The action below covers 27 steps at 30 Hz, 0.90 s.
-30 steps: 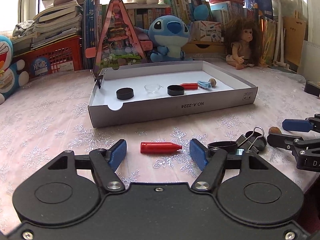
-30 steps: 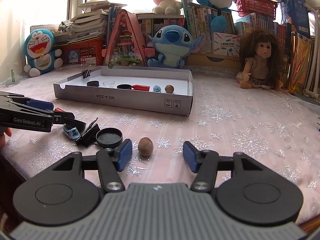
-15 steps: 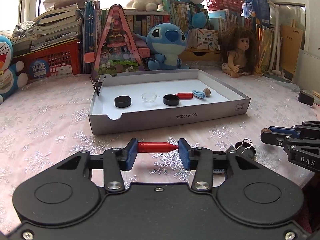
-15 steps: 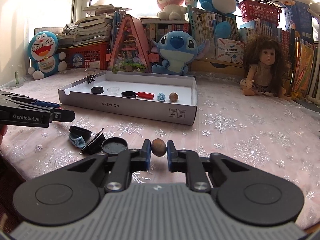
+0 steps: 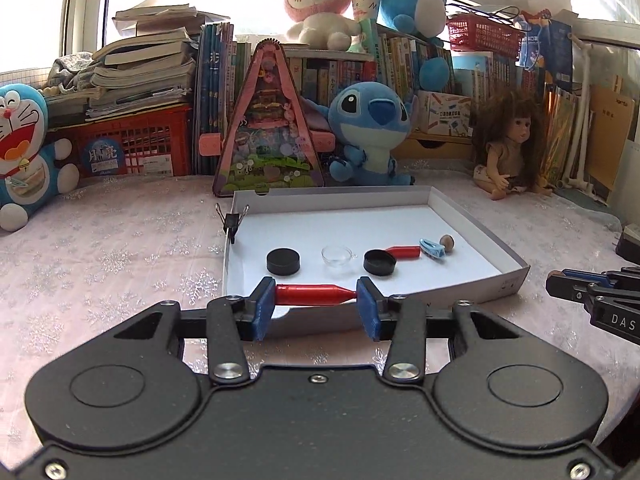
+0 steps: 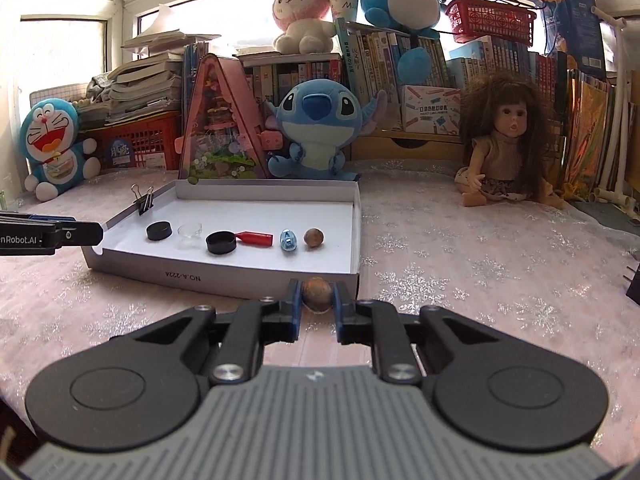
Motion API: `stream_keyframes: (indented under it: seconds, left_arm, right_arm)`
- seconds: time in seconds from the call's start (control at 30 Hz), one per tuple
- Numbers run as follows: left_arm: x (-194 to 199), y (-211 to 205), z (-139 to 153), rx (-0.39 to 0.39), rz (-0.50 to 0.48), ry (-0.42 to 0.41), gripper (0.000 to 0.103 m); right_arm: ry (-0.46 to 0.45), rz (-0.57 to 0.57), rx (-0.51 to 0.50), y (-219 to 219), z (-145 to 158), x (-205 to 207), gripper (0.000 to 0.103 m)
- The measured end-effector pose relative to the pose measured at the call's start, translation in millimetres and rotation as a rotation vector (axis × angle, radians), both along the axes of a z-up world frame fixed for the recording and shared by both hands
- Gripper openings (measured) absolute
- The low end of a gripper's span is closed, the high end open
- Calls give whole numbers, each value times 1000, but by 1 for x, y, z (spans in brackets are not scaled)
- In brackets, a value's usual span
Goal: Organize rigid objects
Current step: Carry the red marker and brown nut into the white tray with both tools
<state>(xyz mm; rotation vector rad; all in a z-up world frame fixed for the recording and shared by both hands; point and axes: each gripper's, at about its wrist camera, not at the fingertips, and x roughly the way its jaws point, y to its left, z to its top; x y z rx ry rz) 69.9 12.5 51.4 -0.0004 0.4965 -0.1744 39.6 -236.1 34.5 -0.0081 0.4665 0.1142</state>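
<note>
Left wrist view shows the red tube lying sideways, its long side running left to right across the picture, pinched end to end between the blue pads of the left tongs. These tongs are closed partway and gripping it, and it looks lifted off the bench. The white box sits just behind it, in the middle of the frame, so the tube only has to go forward and over the near wall. Right wrist view shows the brown nut squeezed tight in the right tongs, low in the middle, right in front of the box's near wall by its right corner. Inside the box already lie two black caps, a clear dish, another red tube, a blue clip and another nut. Both tongs look about equally near the box.
</note>
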Motion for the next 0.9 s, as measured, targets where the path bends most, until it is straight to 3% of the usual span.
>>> stream_keyframes:
  seconds: [0.23, 0.47, 0.63, 0.9]
  left_arm:
    - [49, 6, 19, -45, 3, 27, 42]
    - [125, 8, 29, -98, 11, 176, 42]
    - [164, 5, 16, -89, 31, 243, 42]
    - [201, 2, -8, -88, 65, 327, 42]
  right_arm:
    - [91, -20, 75, -14, 23, 47, 20]
    - [219, -10, 144, -17, 44, 118, 20]
    - [342, -45, 210, -18, 36, 162, 20]
    - [408, -93, 171, -10, 16, 194, 20]
